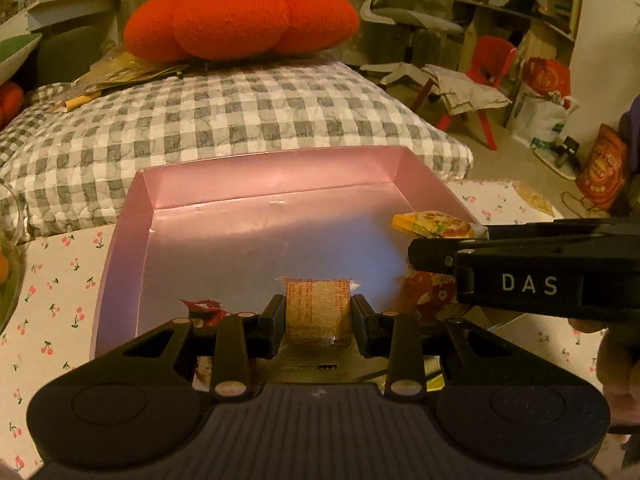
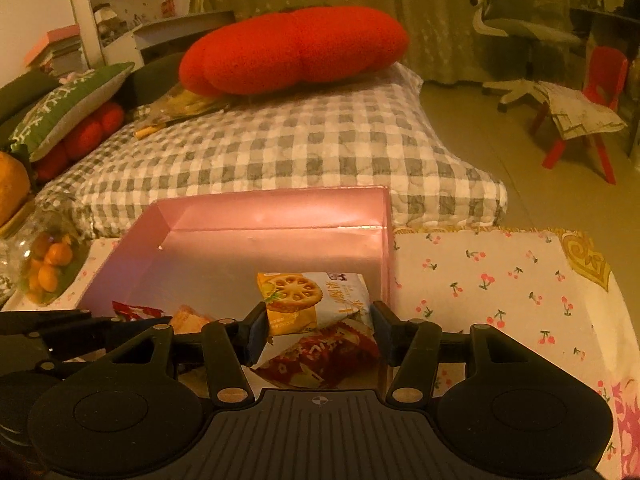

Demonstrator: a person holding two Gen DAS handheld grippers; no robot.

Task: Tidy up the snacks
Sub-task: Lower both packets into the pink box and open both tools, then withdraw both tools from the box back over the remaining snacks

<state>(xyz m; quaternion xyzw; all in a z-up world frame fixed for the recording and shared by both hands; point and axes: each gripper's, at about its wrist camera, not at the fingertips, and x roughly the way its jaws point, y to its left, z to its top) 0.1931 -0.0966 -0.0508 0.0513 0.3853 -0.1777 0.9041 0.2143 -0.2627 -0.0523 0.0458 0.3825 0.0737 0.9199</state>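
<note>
Gripping: left hand-held gripper (image 1: 319,316) clamps wafer pack (image 1: 318,307), frame bottom-centre, over box (image 1: 264,172).
Right hand-held gripper (image 2: 318,330): clamps biscuit pack (image 2: 308,300), centre.

A tray (image 1: 124,240) sits on the tabletop (image 1: 52,280), its far wall toward the bed (image 1: 240,112) behind it. Inside, along the near edge, lie several snack packets: a small wrapper (image 1: 202,306) at the left, a flat packet (image 1: 318,308) in the middle between the left tongs (image 1: 318,320), and a patterned packet (image 2: 320,356) at the right. A biscuit packet (image 2: 312,300) is above that one, between the right tongs (image 2: 318,332), near the tray's right wall. A jar of fruit (image 2: 48,264) stands left of the tray. A large cushion (image 1: 240,20) rests on the far end of the bed; a swivel chair (image 1: 408,20) and a small chair (image 2: 592,92) stand on the floor to the far right.
</note>
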